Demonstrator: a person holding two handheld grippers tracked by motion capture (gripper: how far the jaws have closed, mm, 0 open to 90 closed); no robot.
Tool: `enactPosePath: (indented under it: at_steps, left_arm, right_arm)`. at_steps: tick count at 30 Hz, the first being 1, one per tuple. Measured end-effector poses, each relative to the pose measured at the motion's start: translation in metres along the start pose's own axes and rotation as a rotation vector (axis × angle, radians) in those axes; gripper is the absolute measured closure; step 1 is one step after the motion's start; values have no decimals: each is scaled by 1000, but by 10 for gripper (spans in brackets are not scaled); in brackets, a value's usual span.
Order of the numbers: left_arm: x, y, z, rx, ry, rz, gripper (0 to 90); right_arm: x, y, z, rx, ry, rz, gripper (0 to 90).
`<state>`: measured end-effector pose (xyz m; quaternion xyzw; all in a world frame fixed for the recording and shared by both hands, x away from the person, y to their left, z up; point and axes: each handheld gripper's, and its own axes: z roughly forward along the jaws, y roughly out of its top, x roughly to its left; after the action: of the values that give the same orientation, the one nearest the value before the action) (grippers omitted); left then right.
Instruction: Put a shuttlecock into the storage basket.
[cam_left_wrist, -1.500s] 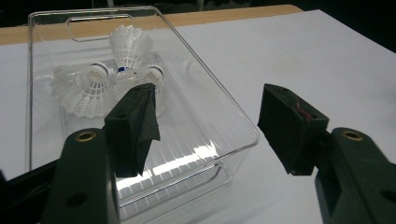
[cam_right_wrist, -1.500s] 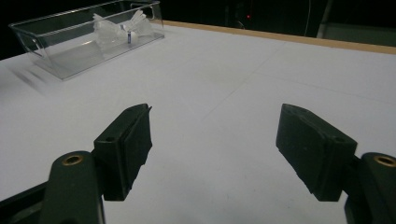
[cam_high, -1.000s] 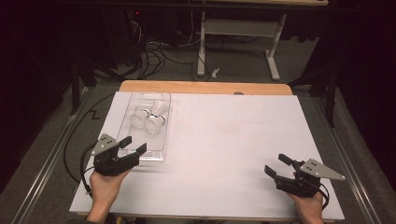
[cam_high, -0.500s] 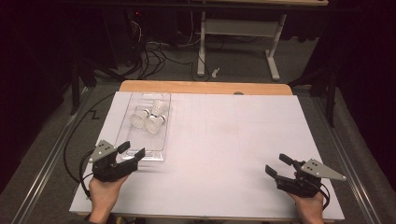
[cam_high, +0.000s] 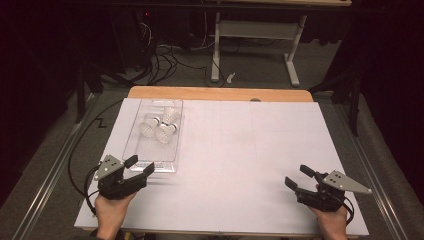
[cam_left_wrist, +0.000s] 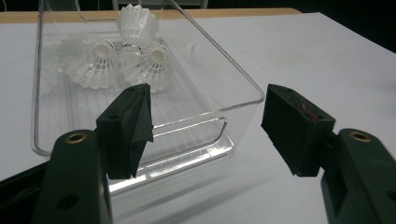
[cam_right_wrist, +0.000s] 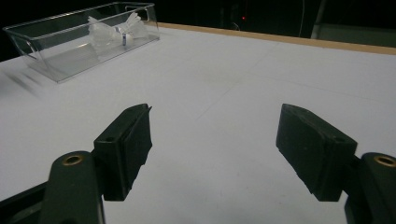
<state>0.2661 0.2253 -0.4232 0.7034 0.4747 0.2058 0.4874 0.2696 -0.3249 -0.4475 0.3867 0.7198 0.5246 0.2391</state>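
Three shuttlecocks (cam_high: 161, 124) are sitting at the far end of the clear tray (cam_high: 134, 150) on the table's (cam_high: 260, 150) left. Left gripper (cam_high: 136, 169), jaws wide and empty, is lining up on the tray's near end, probably to grab it. Right gripper (cam_high: 299, 178) is idling open, near right.

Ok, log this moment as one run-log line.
left tool: open, at near end of clear bin | right tool: open, over bare mat, holds nothing | three shuttlecocks: at bin's far end
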Motion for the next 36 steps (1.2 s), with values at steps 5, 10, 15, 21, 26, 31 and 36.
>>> enactPosePath:
  at_steps: [5,10,15,21,26,31,36]
  left_arm:
    - [-1,-4,1,-1,-5,-5,337]
    - [-1,-8,2,0,-5,-14,332]
    - [-1,-14,5,14,-13,-15,327]
    - [2,-18,3,6,-18,-35,320]
    - [4,-21,4,15,-19,-40,317]
    - [8,-25,7,34,-26,-64,315]
    - [8,-25,7,35,-24,-53,306]
  right_arm:
    - [-1,0,-2,-3,-4,3,269]
    - [-1,-1,-3,-7,-9,4,269]
    - [-2,-1,-4,-9,-8,6,269]
    - [-2,-1,-5,-11,-11,7,268]
    - [-3,-1,-6,-10,-13,10,269]
    - [-3,-1,-7,-10,-15,8,268]
    - [-4,-2,-9,-14,-18,15,267]
